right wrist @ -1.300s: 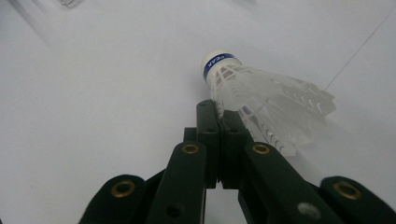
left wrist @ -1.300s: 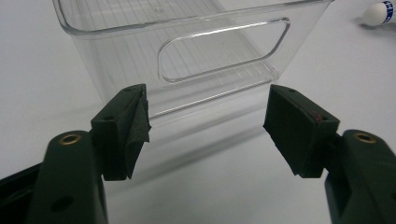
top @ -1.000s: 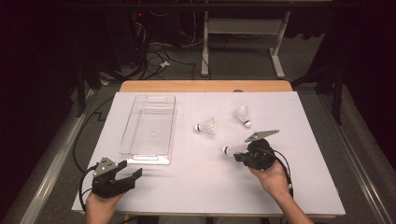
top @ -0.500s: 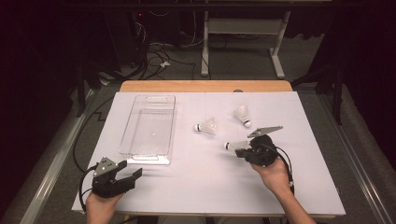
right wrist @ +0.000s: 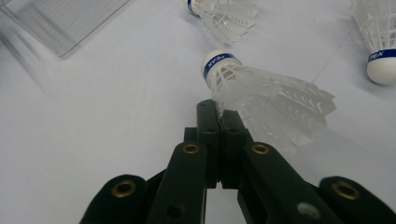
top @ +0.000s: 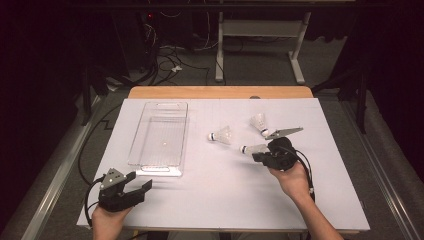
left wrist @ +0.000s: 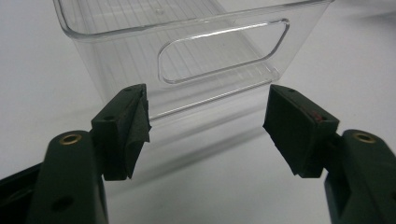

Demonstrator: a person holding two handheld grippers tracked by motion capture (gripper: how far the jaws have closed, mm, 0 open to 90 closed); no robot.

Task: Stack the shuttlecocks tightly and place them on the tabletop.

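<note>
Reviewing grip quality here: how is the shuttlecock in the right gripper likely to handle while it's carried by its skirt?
The shuttlecock looks very light: the right gripper holds it by a pinch on the skirt edge alone. The thin, translucent skirt probably flexes or creases under the pads. Set down, it would likely roll in an arc, like the two lying on their sides on the table.

In the right gripper view, the blue band around the cork of the near shuttlecock (right wrist: 261,88) carries white letters, upside down and too blurred to read. The band on the right shuttlecock (right wrist: 380,44) shows the letters "PEK", cut off at the start.
</note>
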